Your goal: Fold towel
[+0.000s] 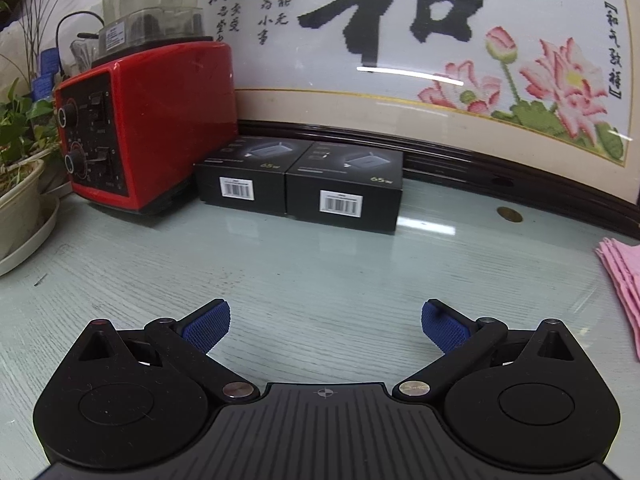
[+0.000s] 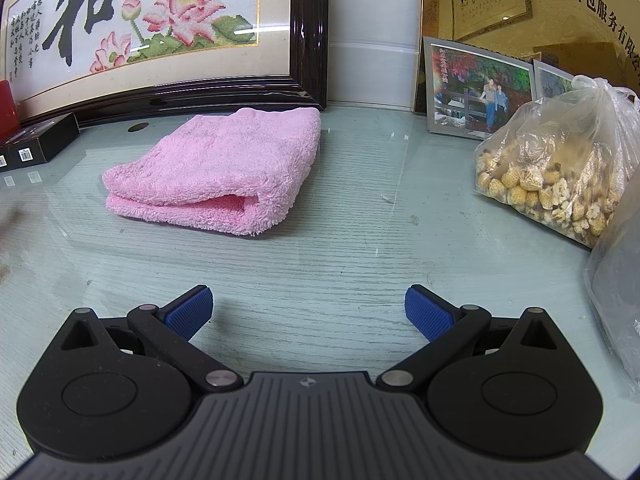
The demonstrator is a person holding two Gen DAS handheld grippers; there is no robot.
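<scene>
though folded, towel (image 2: 216, 172) is cut off beside left claw (image 1: 325, 326).

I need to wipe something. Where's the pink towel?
The folded fluffy pink towel lies on the glass tabletop, ahead-left in the right wrist view, before the dark-framed lotus embroidery.

towel (image 1: 624, 280) cut by right edge

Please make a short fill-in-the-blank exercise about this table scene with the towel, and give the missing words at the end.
1. The towel is ____ in colour.
2. The left gripper and the right gripper both have jaws that are ____.
3. The two black boxes stand beside a ____ appliance.
4. The plastic bag lies to the ____ of the towel.

Missing words: pink; open; red; right
</scene>
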